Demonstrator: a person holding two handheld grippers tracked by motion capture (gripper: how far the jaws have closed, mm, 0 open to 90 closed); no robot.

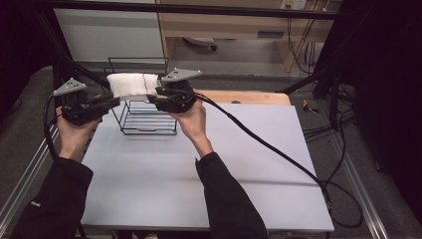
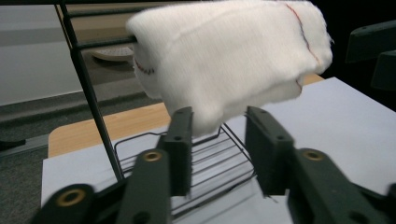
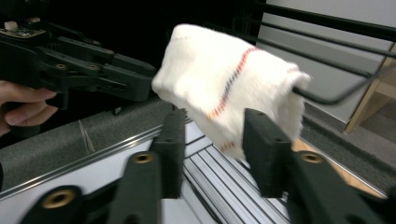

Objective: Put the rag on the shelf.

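Observation:
A folded white cloth (image 1: 130, 84) with a thin red stripe lies draped over the top rail of a black wire rack (image 1: 149, 124) at the table's far left. My left gripper (image 1: 115, 102) points at the cloth from the left and my right gripper (image 1: 152, 98) from the right. In the left gripper view the cloth (image 2: 229, 56) hangs down to the left gripper (image 2: 219, 116), whose jaws stand apart without pressing it. In the right gripper view the cloth's (image 3: 224, 79) lower corner dips between the spread jaws of the right gripper (image 3: 215, 119).
The rack stands on a white table (image 1: 249, 149) with a wooden board (image 1: 249, 97) along its far edge. A thick black cable (image 1: 278, 149) runs from the right gripper across the table to the right. Dark frame bars rise behind and at both sides.

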